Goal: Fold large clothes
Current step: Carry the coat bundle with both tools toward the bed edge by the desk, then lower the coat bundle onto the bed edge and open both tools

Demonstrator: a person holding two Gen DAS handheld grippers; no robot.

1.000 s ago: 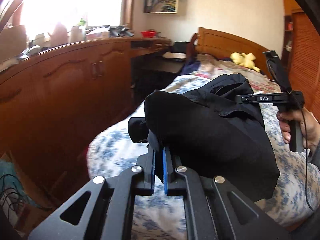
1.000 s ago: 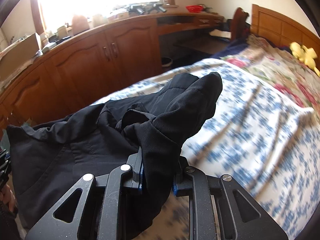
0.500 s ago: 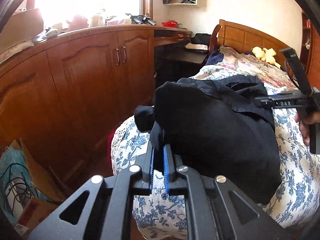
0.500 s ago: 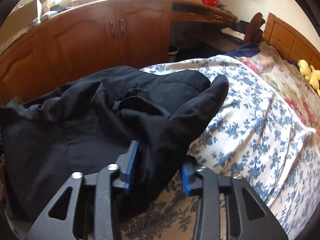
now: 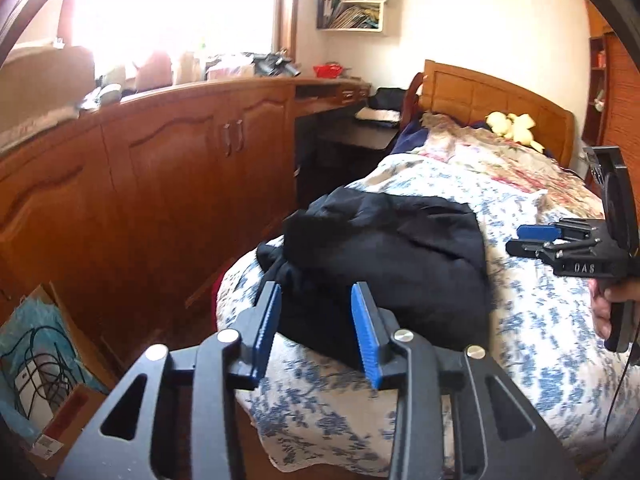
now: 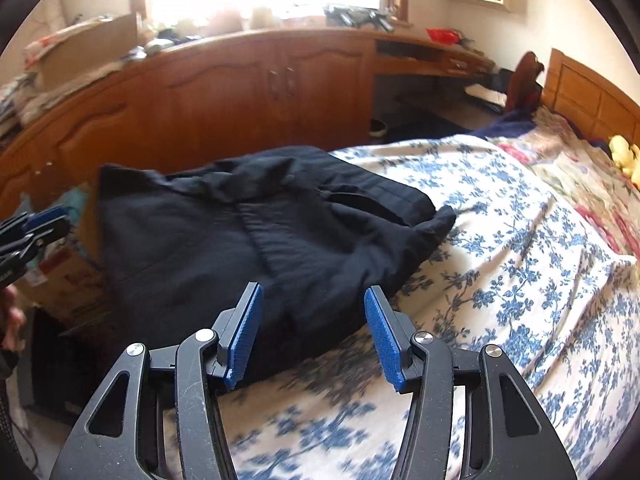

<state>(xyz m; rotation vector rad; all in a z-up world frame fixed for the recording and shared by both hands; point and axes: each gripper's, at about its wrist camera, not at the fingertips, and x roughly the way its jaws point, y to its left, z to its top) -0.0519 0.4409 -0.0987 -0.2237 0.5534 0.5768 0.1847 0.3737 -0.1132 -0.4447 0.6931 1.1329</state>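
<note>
The black garment (image 6: pixel 256 236) lies bundled on the bed (image 6: pixel 520 280) near its foot edge, at twelve o'clock from both grippers. The left gripper (image 5: pixel 316 332) and right gripper (image 6: pixel 312 332) hover with fingers wide, holding nothing, probably choosing a new grip.

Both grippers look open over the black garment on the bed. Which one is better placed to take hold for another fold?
Probably the left gripper: its open jaws bracket the black garment edge; the right gripper hangs beside it.
</note>
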